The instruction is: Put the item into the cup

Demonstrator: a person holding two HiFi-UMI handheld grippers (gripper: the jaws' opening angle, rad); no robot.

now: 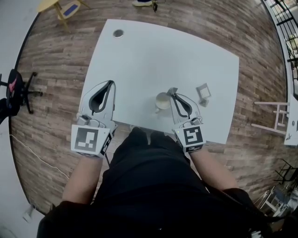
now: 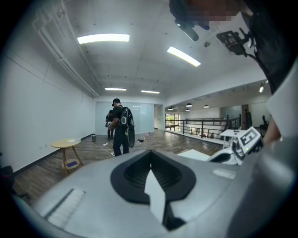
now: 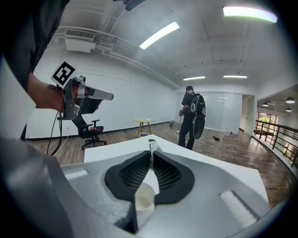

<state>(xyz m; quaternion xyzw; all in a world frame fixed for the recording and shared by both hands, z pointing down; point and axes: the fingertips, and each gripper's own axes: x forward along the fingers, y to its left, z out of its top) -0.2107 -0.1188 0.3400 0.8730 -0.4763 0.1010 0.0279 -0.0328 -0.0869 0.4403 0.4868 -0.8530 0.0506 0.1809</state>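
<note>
A white cup (image 1: 162,101) stands on the white table (image 1: 153,56) near its front edge. My right gripper (image 1: 173,93) reaches just past the cup's right side, shut on a small thin grey item (image 1: 172,90). In the right gripper view the item (image 3: 150,148) is pinched at the jaw tips, and the cup (image 3: 144,200) sits below and behind them. My left gripper (image 1: 111,83) hovers over the table's left edge, apart from the cup. Its jaws meet at the tips (image 2: 150,153) with nothing between them.
A small grey-white boxy object (image 1: 203,93) lies on the table right of the cup. A cable hole (image 1: 118,33) is at the far left corner. An office chair (image 1: 16,90), a small yellow table (image 1: 60,7) and a person with a backpack (image 2: 122,128) are on the wooden floor.
</note>
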